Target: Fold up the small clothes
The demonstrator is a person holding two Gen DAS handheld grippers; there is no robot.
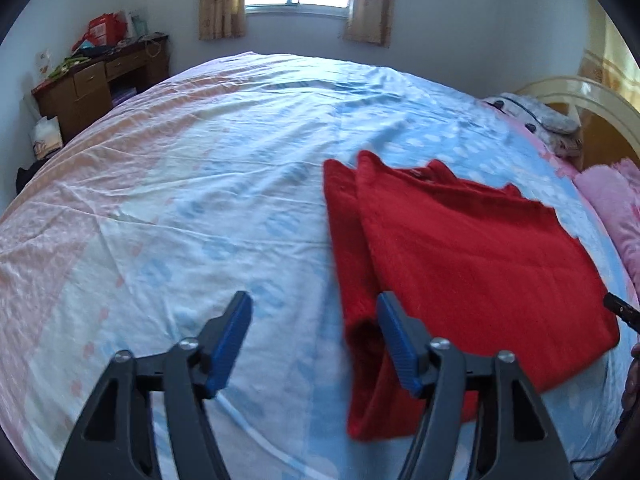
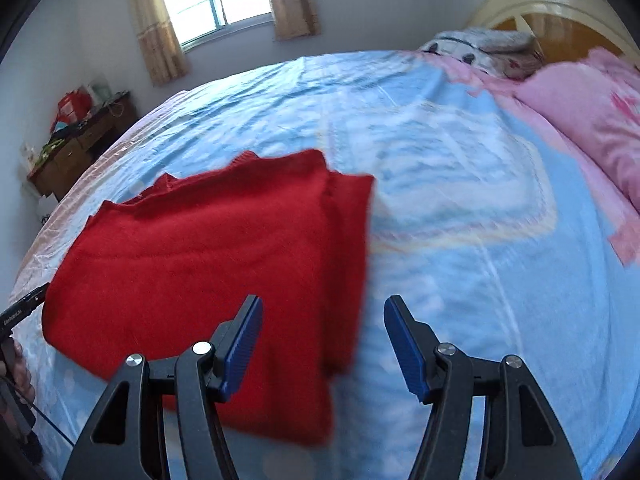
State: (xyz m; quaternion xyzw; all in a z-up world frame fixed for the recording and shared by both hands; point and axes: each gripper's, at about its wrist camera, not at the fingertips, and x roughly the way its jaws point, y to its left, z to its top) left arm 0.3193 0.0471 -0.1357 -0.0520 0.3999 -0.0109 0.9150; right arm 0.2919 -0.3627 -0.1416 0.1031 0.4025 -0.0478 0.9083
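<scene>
Right now the red garment (image 1: 460, 256) lies flat on the bed (image 1: 208, 184), on the pale blue sheet, and it looks to me like a knitted top with both side parts already turned in: in my left wrist view a long narrow strip runs along its left edge, doubled over the body, and in my right wrist view the same sort of strip (image 2: 348, 264) lies along its right edge. So I judge the sideways folds done, leaving a long red rectangle with the neckline at the far end and the hem close to me. What I think is left is the lengthwise fold, bringing the hem up toward the neck or the neck down, perhaps twice, to make a small packet; I cannot see any other small clothes waiting on the sheet, only a pink blanket (image 2: 592, 116) and a grey soft thing near the headboard (image 2: 556, 4). My left gripper (image 1: 316, 340) has its fingers spread, with nothing between the blue pads; the right-hand pad sits just over the folded strip near the hem and I cannot tell whether it touches the cloth. My right gripper (image 2: 324, 340) is likewise spread and carries nothing, its left-hand pad above the red cloth and the other over bare sheet, so the garment's right edge falls between them. Neither pair is pinching anything yet.
</scene>
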